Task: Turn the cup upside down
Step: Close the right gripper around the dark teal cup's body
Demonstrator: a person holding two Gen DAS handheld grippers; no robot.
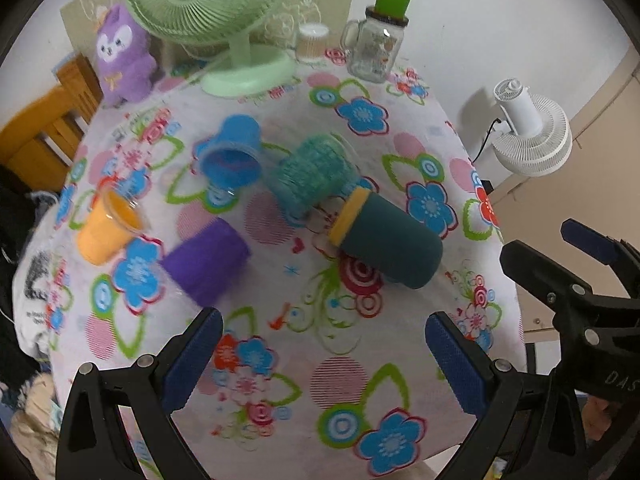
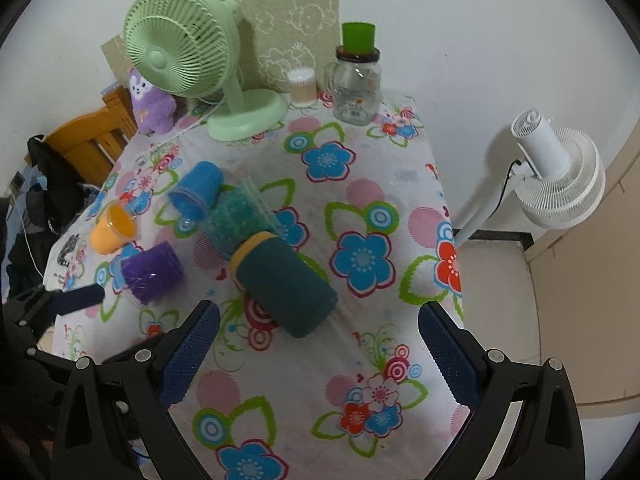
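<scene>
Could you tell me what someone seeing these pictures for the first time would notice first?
Probably the cluster of cups lying on their sides mid-table on the loud flowered cloth: a dark teal cup nearest, then purple, orange, blue and a knobbly green one. Behind them a mint fan towers at the far edge, and both grippers, left and right, hang open and empty.

A table with a flowery cloth [image 2: 360, 160] holds cups lying on their sides: a dark teal cup [image 2: 286, 286], a see-through cup [image 2: 236, 220], a blue cup [image 2: 196, 192], an orange cup [image 2: 110, 234] and a purple cup [image 2: 152, 272]. At the back stand a green fan [image 2: 244, 116], a glass jar [image 2: 356, 88] and a purple plush toy [image 2: 150, 106].
</scene>
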